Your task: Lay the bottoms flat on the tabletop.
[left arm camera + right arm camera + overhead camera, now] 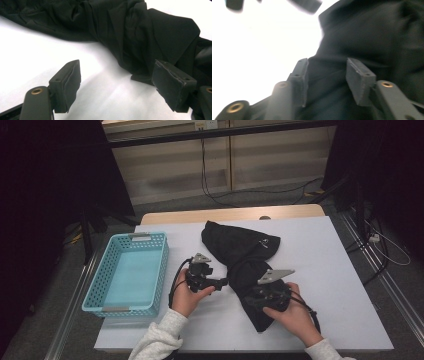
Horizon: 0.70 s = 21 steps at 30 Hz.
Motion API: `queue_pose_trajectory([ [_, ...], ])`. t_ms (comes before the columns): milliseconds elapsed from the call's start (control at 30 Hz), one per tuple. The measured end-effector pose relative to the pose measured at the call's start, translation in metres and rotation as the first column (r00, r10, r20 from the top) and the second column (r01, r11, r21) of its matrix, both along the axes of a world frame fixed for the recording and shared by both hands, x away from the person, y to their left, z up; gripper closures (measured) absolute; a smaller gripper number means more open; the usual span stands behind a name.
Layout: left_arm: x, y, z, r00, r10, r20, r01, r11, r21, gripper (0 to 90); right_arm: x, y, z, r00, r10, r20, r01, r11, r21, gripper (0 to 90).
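Near the surface's (345, 285) front edge, the right gripper (252, 299) sat on the black garment's (245, 260) lower end, jaws parted with cloth between them but not pinched. The left gripper (224, 281) hovered released beside the garment's narrow middle, nothing between its pads. This looked like a regrasp during folding; next, both would need a firm bite on fabric. The garment lay mid-surface, reaching toward the far edge. A turquoise basket (92, 292) stood at the left edge. Beyond, cables crossed the floor below a pale wall.

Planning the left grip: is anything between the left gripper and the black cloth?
Nothing visible. The left gripper stands open over bare table, with the black cloth just ahead of its jaws.
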<state>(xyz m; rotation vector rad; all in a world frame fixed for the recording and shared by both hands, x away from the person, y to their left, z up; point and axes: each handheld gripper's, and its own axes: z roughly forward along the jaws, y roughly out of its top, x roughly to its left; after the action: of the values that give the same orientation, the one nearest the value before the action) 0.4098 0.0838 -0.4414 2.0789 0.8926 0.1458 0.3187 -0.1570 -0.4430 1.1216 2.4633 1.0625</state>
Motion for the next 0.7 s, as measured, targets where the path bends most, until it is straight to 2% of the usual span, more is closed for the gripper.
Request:
queue_pose_trajectory([
  [67, 0.000, 0.001, 0.001, 1.0000, 0.003, 0.004, -0.003, 1.0000, -0.001, 23.5, 0.000, 0.007, -0.011, 0.9998, -0.007, -0.016, 0.006, 0.9971, -0.076, 47.0],
  [100, 0.000, 0.002, 0.002, 1.0000, 0.004, 0.002, -0.004, 1.0000, -0.005, 23.5, 0.000, 0.006, -0.013, 0.9997, -0.024, 0.002, 0.024, 0.9983, -0.053, 50.6],
  [133, 0.000, 0.003, 0.003, 1.0000, 0.005, 0.005, -0.004, 1.0000, -0.002, 23.6, 0.000, 0.005, -0.012, 0.9992, -0.039, 0.001, 0.039, 0.9976, -0.057, 55.8],
  [200, 0.000, 0.004, 0.003, 1.0000, 0.007, 0.003, -0.007, 0.9999, -0.012, 24.4, 0.001, 0.003, -0.011, 0.9992, -0.040, -0.004, 0.039, 0.9964, -0.076, 69.2],
  [267, 0.000, 0.005, 0.004, 0.9999, 0.011, -0.001, -0.011, 0.9998, -0.014, 24.7, -0.001, 0.005, -0.012, 0.9996, -0.026, -0.006, 0.026, 0.9978, -0.060, 81.5],
  [367, 0.000, 0.007, 0.005, 0.9999, 0.014, 0.001, -0.014, 0.9997, -0.020, 25.2, 0.001, 0.007, -0.010, 0.9997, -0.021, -0.014, 0.020, 0.9978, -0.063, 85.4],
  [433, 0.000, 0.007, 0.006, 0.9999, 0.014, 0.001, -0.014, 0.9997, -0.020, 25.5, 0.003, 0.005, -0.009, 0.9991, -0.020, -0.039, 0.019, 0.9995, -0.025, 86.0],
  [500, 0.000, 0.008, 0.006, 0.9999, 0.015, 0.002, -0.015, 0.9997, -0.020, 25.7, 0.006, -0.004, -0.003, 0.9973, -0.032, -0.065, 0.037, 0.9971, 0.067, 86.1],
  [600, 0.001, 0.008, 0.005, 0.9998, 0.019, 0.004, -0.019, 0.9996, -0.018, 25.8, 0.007, -0.022, 0.021, 0.9979, -0.064, -0.013, 0.065, 0.9893, 0.131, 86.1],
  [700, 0.001, 0.009, 0.004, 0.9999, 0.011, -0.006, -0.011, 0.9998, -0.015, 25.8, 0.008, -0.048, 0.044, 0.9907, -0.128, 0.046, 0.118, 0.9773, 0.176, 86.2],
])
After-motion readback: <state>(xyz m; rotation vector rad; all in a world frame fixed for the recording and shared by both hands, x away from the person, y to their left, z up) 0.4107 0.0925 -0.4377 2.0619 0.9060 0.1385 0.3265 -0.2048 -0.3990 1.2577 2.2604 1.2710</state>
